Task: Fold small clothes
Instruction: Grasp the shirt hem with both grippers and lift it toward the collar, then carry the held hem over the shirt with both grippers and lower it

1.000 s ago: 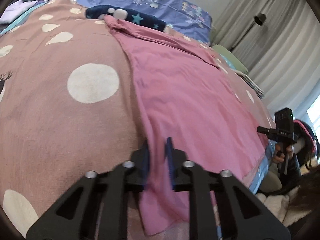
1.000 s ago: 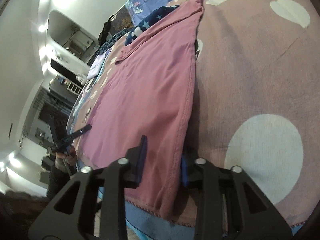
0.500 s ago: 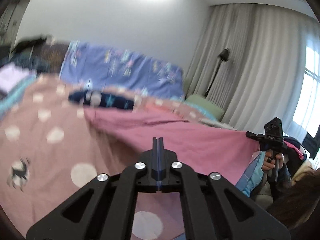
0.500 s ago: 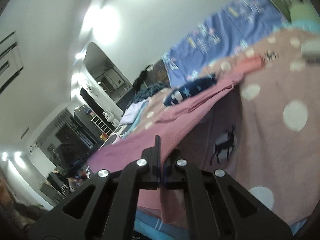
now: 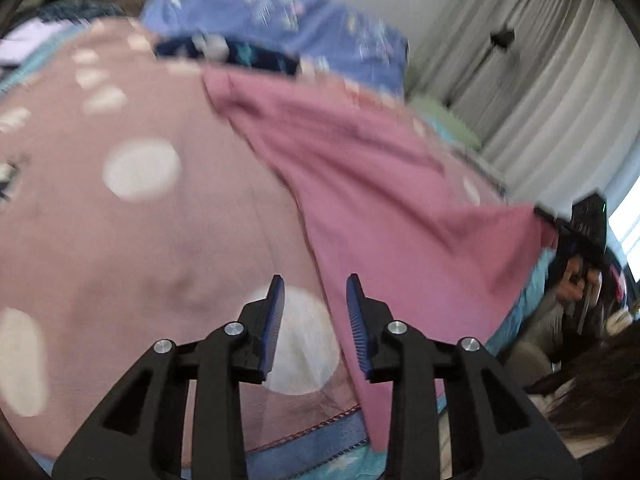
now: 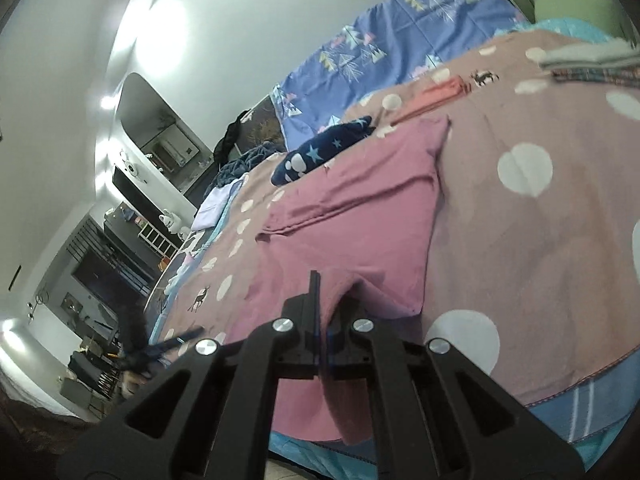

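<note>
A pink garment [image 5: 380, 200] lies spread along the bed on a dusty-pink blanket with white dots [image 5: 132, 208]. My left gripper [image 5: 316, 312] is open and empty above the blanket, with the garment's near edge passing beside its right finger. My right gripper [image 6: 326, 320] is shut on the near edge of the pink garment [image 6: 360, 224], which bunches up at the fingers and hangs below them. The right gripper also shows in the left wrist view [image 5: 584, 224], holding the garment's far corner lifted.
A dark blue star-print item [image 6: 320, 152] and a blue patterned pillow [image 6: 400, 52] lie at the head of the bed. Folded clothes [image 6: 588, 60] sit at the far right. The bed's blue front edge [image 5: 320, 432] is just below my left gripper.
My left gripper has opened and let go of the pink garment, and now looks down at the blanket. My right gripper stays shut on the garment and has dropped closer to the bed.
</note>
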The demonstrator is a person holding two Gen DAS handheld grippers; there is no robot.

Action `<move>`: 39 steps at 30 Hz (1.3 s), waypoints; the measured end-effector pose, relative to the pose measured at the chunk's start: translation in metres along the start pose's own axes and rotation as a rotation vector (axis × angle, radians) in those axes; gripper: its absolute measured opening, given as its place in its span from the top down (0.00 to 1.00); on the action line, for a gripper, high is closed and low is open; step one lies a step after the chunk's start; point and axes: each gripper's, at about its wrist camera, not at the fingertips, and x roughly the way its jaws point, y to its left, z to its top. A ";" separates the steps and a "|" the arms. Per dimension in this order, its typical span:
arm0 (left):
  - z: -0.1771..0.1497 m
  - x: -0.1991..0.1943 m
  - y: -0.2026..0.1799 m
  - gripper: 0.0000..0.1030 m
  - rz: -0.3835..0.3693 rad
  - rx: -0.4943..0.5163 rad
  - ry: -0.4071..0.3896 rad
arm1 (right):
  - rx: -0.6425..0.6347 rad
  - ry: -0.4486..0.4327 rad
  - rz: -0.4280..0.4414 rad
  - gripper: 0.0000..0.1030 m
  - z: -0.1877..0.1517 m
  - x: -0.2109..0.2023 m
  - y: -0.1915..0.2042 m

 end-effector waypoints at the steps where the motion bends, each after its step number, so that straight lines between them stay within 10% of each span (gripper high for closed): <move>1: -0.003 0.011 -0.002 0.68 -0.006 0.004 0.034 | 0.003 0.000 -0.005 0.98 -0.001 0.001 -0.001; 9: -0.024 0.025 -0.015 0.53 -0.130 0.037 0.129 | 0.023 0.007 -0.015 0.97 -0.002 0.013 -0.007; 14: -0.040 0.032 -0.025 0.98 -0.207 0.009 0.178 | 0.030 0.009 -0.009 0.96 -0.004 0.016 -0.009; 18: -0.027 0.014 -0.042 0.98 -0.138 0.055 0.068 | 0.041 -0.001 -0.014 0.96 -0.003 0.015 -0.009; 26: 0.022 -0.131 -0.089 0.99 -0.137 0.199 -0.448 | -0.017 -0.177 0.159 0.98 0.016 -0.044 0.022; 39: 0.014 -0.130 -0.096 0.98 -0.048 0.171 -0.421 | -0.064 -0.157 0.181 0.94 0.016 -0.072 0.040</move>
